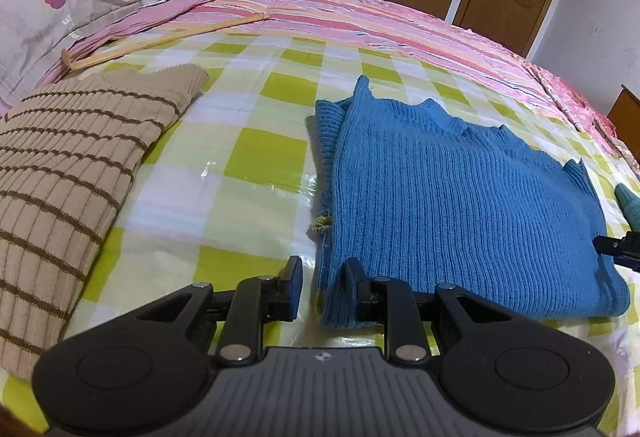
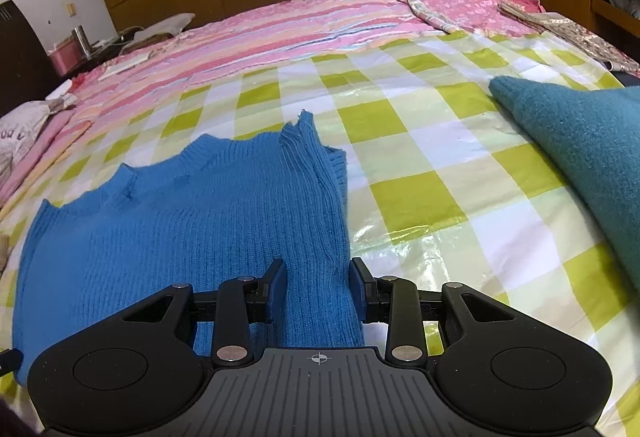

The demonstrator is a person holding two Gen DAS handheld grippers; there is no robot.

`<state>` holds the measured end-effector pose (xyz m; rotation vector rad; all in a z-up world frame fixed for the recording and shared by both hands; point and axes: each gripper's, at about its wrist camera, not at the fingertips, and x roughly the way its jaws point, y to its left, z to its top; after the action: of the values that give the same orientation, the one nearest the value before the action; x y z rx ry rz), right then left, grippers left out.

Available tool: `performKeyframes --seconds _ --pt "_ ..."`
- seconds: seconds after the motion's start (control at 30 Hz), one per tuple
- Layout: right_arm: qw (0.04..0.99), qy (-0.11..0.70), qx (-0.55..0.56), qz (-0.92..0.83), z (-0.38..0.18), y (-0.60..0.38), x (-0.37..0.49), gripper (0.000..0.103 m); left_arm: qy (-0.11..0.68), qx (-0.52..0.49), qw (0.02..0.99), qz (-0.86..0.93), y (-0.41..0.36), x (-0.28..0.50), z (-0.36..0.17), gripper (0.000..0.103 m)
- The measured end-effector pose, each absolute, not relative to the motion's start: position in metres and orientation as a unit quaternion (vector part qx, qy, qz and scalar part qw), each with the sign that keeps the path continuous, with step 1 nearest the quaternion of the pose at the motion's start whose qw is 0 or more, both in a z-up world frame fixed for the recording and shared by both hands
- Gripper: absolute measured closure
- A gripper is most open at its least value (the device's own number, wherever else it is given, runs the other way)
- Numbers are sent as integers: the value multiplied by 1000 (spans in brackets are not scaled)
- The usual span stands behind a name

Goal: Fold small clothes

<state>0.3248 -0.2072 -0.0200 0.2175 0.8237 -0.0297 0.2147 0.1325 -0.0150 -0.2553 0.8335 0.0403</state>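
Note:
A blue ribbed sweater (image 1: 460,197) (image 2: 180,237) lies flat on the green-checked cloth (image 1: 248,165), its sleeves folded in. My left gripper (image 1: 323,277) is at the sweater's near left corner. One finger rests on the knit and the other on the cloth, with a strip of cloth showing between pad and sweater edge. My right gripper (image 2: 319,277) straddles the near right edge, and blue knit fills the gap between its fingers without bunching up. Both stand open. A black part of the right gripper (image 1: 618,249) shows at the edge of the left wrist view.
A beige sweater with brown stripes (image 1: 72,173) lies folded at the left. A teal garment (image 2: 580,157) lies at the right. Behind are a pink striped bedspread (image 1: 360,21), pillows (image 1: 60,9), a wooden stick (image 1: 160,41), wardrobe doors and a door.

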Motion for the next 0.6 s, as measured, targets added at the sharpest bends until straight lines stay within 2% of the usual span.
performKeyframes --seconds 0.47,0.6 --pt "911 397 109 -15 -13 -206 319 71 402 -146 904 6 134 217 -20 74" --pt "921 380 87 3 2 -188 318 66 400 -153 904 2 136 217 -21 74"
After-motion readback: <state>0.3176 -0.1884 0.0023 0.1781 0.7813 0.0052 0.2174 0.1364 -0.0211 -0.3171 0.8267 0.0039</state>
